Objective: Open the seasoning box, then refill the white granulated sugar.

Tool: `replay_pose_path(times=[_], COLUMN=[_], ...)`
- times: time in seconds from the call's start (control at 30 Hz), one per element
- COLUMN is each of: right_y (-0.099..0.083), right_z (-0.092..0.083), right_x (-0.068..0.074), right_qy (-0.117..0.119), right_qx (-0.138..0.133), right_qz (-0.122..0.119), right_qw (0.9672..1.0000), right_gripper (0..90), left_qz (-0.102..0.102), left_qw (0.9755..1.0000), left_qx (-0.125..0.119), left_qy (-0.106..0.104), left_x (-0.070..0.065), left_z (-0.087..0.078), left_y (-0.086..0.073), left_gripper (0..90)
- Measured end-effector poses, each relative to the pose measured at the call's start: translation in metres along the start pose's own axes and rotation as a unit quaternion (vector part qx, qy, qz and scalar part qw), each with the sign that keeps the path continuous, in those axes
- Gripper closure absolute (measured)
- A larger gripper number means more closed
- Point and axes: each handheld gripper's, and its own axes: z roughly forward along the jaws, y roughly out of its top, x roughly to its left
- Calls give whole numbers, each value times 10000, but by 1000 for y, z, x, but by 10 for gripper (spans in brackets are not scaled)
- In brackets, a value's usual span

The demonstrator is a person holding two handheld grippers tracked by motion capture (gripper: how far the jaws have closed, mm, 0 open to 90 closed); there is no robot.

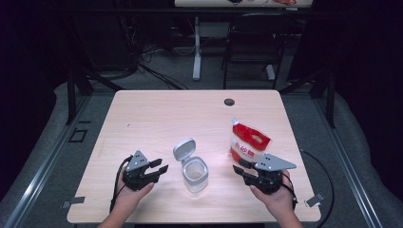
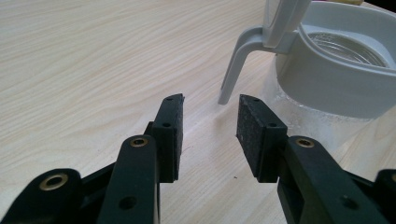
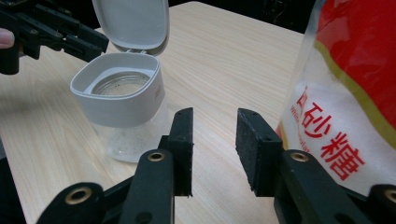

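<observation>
Left tongs (image 1: 159,168) are spread with nothing between the pads, held low over the wooden surface (image 1: 157,114) and aimed right at the clear jar (image 1: 195,173), whose grey flip lid (image 1: 184,150) stands open. Right tongs (image 1: 241,167) are spread and empty too, pointing left, just beside the red-and-white sugar pouch (image 1: 248,141). Both hands grip from below.

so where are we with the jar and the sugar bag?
Done: the clear glass jar with the grey square collar stands mid-table, its grey flip lid hinged open. In hand: nothing. The left gripper and right gripper both have open, empty jaws, resting either side of the jar. Left: the red-and-white sugar pouch stands upright by the right gripper, ungripped; the jar looks nearly empty, so pouring probably remains.
</observation>
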Motion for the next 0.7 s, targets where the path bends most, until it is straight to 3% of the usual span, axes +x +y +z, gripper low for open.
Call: replay_pose_path(times=[0.3, 0.7], right_y=[1, -9], right_z=[-2, -17], right_x=[-1, -7], right_qy=[-14, -209], right_qx=[100, 120], right_qz=[-37, 62], right_qw=[9999, 9997], right_gripper=[666, 659], left_qz=[-51, -123], left_qw=[10000, 9999], left_qx=[-26, -49], left_qy=[63, 99], left_x=[4, 6], left_z=[-2, -2], left_y=[0, 1], left_gripper=[619, 615])
